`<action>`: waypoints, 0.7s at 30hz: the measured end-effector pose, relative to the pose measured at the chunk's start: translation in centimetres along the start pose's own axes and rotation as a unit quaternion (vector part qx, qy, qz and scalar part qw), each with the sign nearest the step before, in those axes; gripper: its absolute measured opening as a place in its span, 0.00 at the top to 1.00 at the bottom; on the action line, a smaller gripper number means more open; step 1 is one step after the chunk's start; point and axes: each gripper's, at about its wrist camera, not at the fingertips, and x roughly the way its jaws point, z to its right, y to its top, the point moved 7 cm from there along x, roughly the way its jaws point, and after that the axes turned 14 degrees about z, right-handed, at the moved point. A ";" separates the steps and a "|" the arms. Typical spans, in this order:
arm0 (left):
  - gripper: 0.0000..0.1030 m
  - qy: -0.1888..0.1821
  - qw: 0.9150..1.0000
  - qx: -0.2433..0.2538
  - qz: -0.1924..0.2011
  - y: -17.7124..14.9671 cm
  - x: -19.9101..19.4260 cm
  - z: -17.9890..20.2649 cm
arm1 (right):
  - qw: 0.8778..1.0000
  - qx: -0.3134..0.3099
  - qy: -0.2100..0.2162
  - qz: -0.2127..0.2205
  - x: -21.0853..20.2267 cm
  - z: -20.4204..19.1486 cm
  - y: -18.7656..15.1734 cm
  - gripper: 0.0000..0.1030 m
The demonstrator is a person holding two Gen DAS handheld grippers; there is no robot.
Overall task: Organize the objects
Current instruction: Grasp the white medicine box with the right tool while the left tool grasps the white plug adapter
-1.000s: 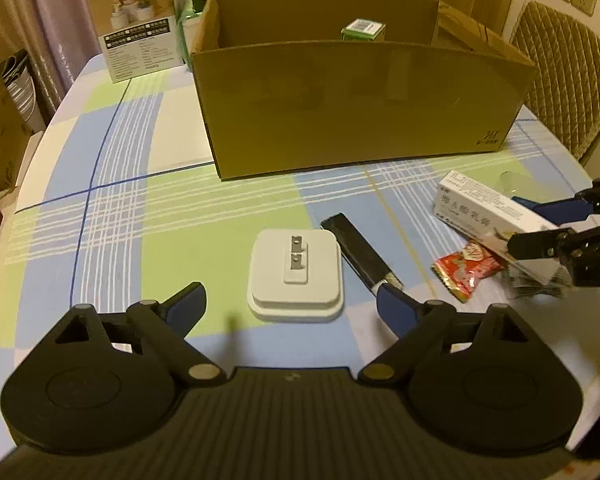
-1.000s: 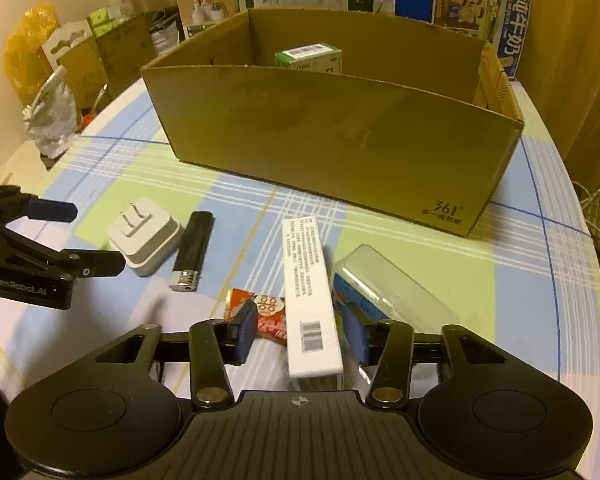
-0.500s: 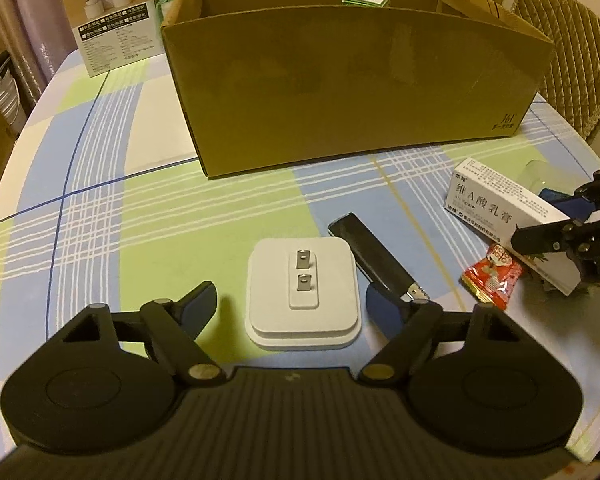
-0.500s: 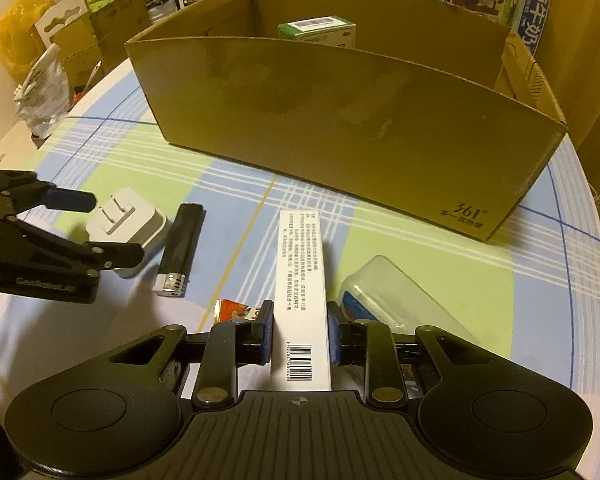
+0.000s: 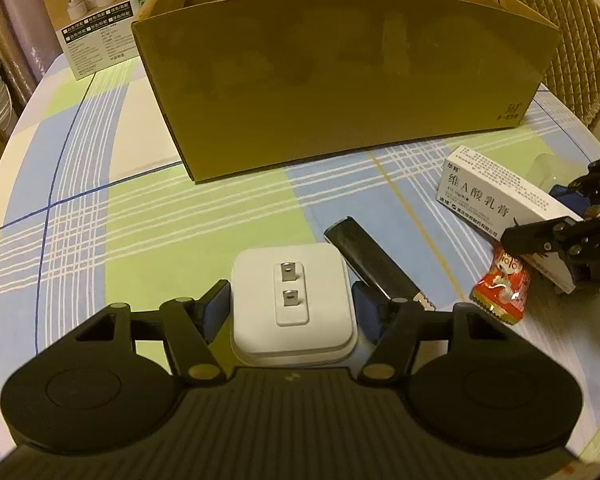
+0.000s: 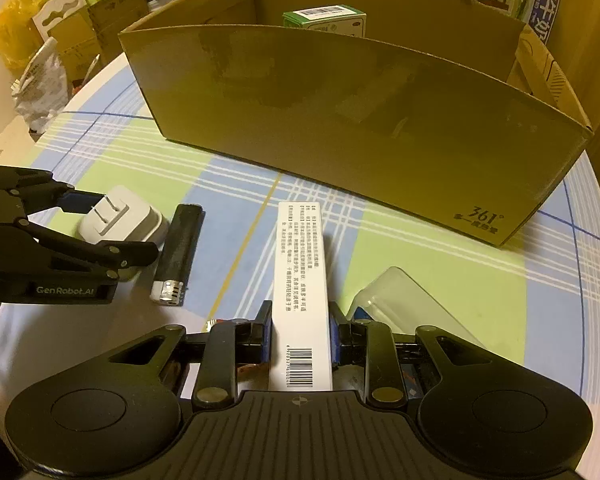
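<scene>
1. Left tool [image 5: 290, 312]: fingers either side of the white plug adapter [image 5: 292, 300], which lies prongs up on the checked bench [image 5: 100, 208]; pads sit at its flanks, though firm contact cannot be confirmed from this angle
2. Right tool [image 6: 300, 340]: pads pressed against both long sides of the white carton [image 6: 300, 288], barcode end nearest the camera
3. Black lighter [image 5: 374, 266]: flat on the bench, just beside the adapter on its right, metal end toward the left tool
4. Red snack packet [image 5: 500, 288]: lies partly under the carton's near end
5. Clear plastic case [image 6: 404, 312]: just right of the carton
6. Open cardboard box [image 6: 360, 120]: stands behind all loose items; a green-and-white packet [image 6: 324, 18] rests inside at the far wall
</scene>
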 end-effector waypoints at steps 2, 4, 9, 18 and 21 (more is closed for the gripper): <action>0.41 0.002 1.000 -0.002 -0.002 0.0 -0.1 0.0 | 1.000 0.004 -0.006 0.003 -0.2 0.0 0.0 0.78; 0.41 0.005 1.000 -0.002 -0.003 -0.1 -0.3 -0.1 | 1.000 0.012 -0.003 0.013 -0.6 0.0 0.2 0.78; 0.41 0.009 1.000 -0.015 0.000 -0.2 -1.7 -0.4 | 0.999 0.019 -0.004 0.033 -2.2 -0.1 0.9 0.78; 0.41 0.008 1.000 -0.013 0.020 2.1 -5.5 0.2 | 0.998 0.023 -0.002 0.064 -5.9 -0.8 2.9 0.78; 0.41 0.007 0.999 -0.016 0.030 3.7 -6.9 0.3 | 0.997 0.028 -0.002 0.077 -7.6 -0.5 4.0 0.78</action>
